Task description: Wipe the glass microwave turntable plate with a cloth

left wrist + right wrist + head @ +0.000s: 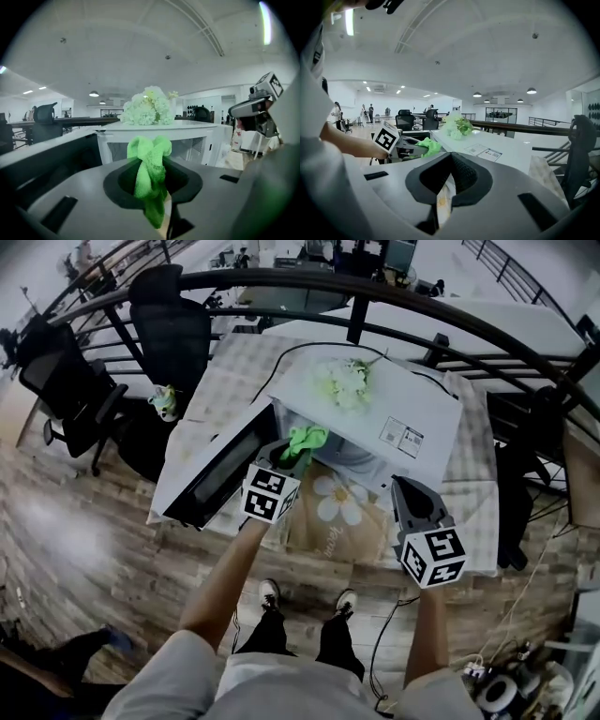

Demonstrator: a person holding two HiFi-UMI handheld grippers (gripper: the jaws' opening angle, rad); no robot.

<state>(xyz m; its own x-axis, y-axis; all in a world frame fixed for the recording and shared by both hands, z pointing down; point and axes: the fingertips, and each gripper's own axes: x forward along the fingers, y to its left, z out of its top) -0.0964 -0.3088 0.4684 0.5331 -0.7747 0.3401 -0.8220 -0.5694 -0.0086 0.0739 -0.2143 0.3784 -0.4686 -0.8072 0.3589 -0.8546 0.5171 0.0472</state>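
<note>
A bench (469, 474) with a pale checked cover carries a white microwave (412, 409). Its door (211, 474) is swung wide open to the left. A bunch of pale flowers (342, 381) lies on the microwave's top.

The left gripper (286, 456) is at the mouth of the microwave. Its jaws are closed on a green cloth (307, 439), which bunches up above them and hangs down below them. The cloth sits at the front edge of the opening.

The right gripper (412, 498) is over the bench, just in front of the microwave's right end and well apart from the left one. Its jaws are together with only a slit between them, and nothing is held there.

The glass plate cannot be made out, because the microwave's top hides most of the inside.
</note>
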